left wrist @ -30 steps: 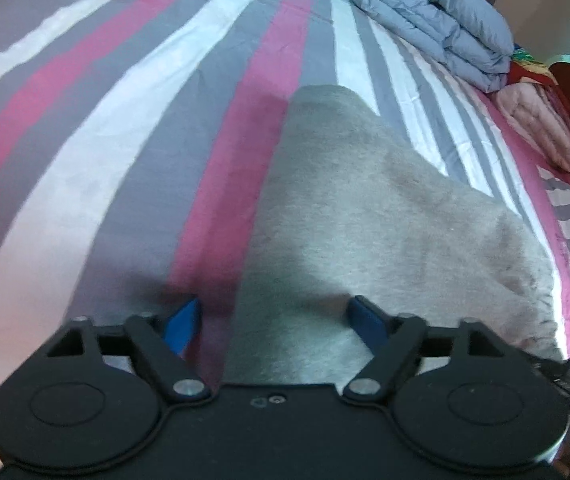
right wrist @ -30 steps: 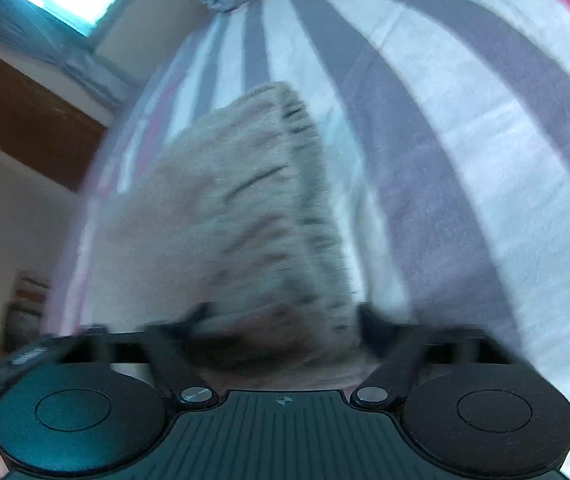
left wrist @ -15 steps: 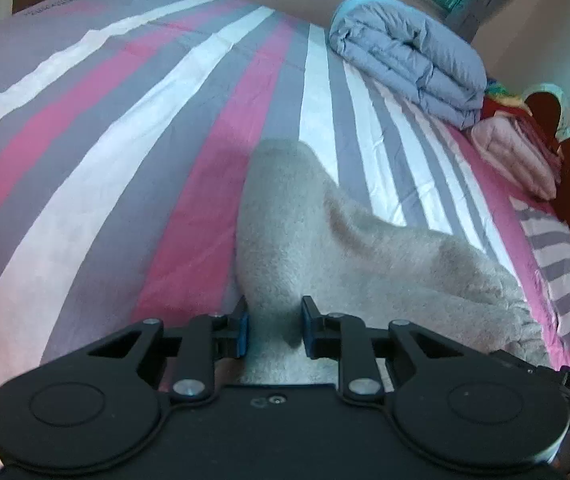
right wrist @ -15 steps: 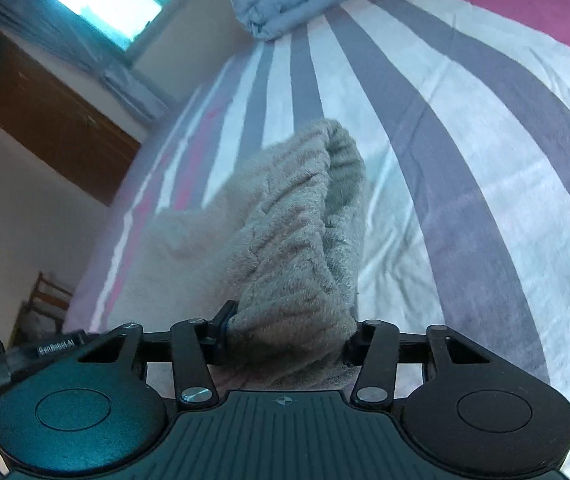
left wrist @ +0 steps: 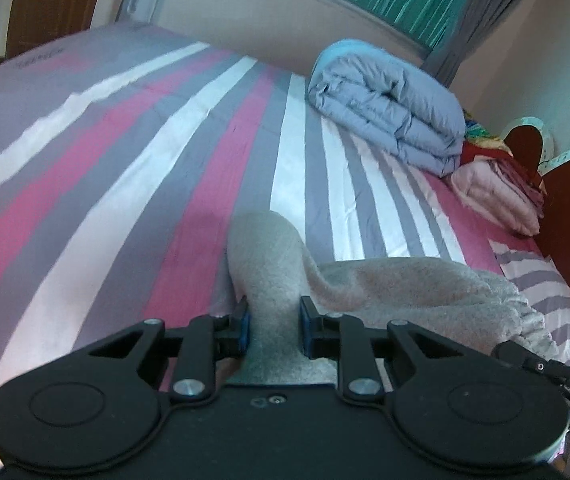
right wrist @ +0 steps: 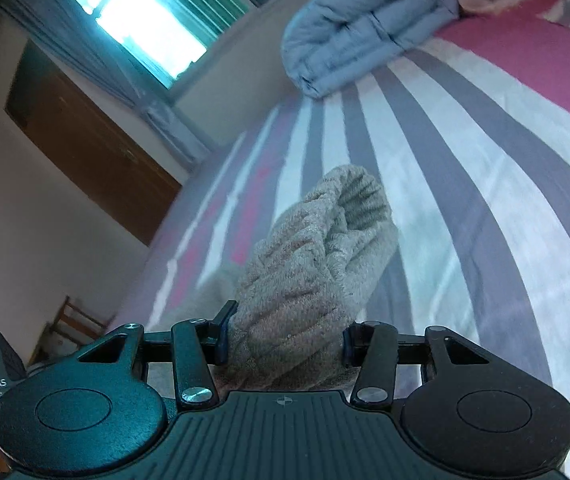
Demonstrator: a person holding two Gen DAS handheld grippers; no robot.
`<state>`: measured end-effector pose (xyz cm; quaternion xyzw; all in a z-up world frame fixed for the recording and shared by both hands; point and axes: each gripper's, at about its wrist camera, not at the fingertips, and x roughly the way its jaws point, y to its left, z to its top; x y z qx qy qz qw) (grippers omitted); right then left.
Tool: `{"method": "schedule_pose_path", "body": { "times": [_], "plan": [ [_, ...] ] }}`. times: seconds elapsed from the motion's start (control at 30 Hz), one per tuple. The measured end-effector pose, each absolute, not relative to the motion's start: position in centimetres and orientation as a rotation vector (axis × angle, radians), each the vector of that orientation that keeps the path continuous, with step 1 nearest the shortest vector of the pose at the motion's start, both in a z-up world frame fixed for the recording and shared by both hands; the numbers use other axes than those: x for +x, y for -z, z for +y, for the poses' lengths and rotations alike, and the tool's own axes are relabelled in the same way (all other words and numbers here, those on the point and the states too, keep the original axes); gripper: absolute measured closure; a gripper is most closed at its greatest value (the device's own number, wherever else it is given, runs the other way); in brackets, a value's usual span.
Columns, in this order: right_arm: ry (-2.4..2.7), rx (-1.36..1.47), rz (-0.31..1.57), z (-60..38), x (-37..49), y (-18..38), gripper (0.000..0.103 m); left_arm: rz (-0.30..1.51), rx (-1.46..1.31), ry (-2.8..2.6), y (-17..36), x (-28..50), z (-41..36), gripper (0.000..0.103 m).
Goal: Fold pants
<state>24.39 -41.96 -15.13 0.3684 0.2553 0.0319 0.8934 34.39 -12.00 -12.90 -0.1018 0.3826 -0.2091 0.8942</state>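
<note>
While both grippers clamp them, the pants (left wrist: 385, 284) hang bunched.

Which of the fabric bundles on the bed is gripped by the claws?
The beige fleece pants, pinched by the left claw and the right claw. The folded blue comforter and the pink folded stack lie untouched at the bed's far side.

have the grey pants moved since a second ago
Yes. The grey pants, flat earlier, now rise bunched off the striped bedsheet, pinched by the left gripper and right gripper.
</note>
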Motion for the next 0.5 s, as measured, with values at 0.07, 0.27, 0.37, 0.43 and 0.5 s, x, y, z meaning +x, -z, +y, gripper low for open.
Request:
{"method": "schedule_pose_path", "body": {
  "times": [0.07, 0.27, 0.37, 0.43, 0.5],
  "plan": [
    [-0.074, 0.740, 0.515, -41.7, 24.9, 14.3, 0.055, 0.778, -0.206, 0.431, 12.5, 34.7, -12.2, 0.090],
    [-0.097, 0.718, 0.480, -41.6, 26.7, 12.6, 0.055, 0.741, -0.193, 0.420, 11.9, 35.9, -12.3, 0.090],
    [-0.104, 0.697, 0.469, -41.4, 27.4, 12.2, 0.055, 0.732, -0.189, 0.414, 12.0, 36.5, -12.4, 0.090],
    [-0.102, 0.696, 0.465, -41.4, 27.8, 12.2, 0.055, 0.723, -0.174, 0.414, 12.2, 36.8, -12.6, 0.090],
    [-0.098, 0.687, 0.466, -41.4, 28.1, 12.6, 0.055, 0.724, -0.166, 0.419, 12.5, 37.1, -12.9, 0.090]
  ]
}}
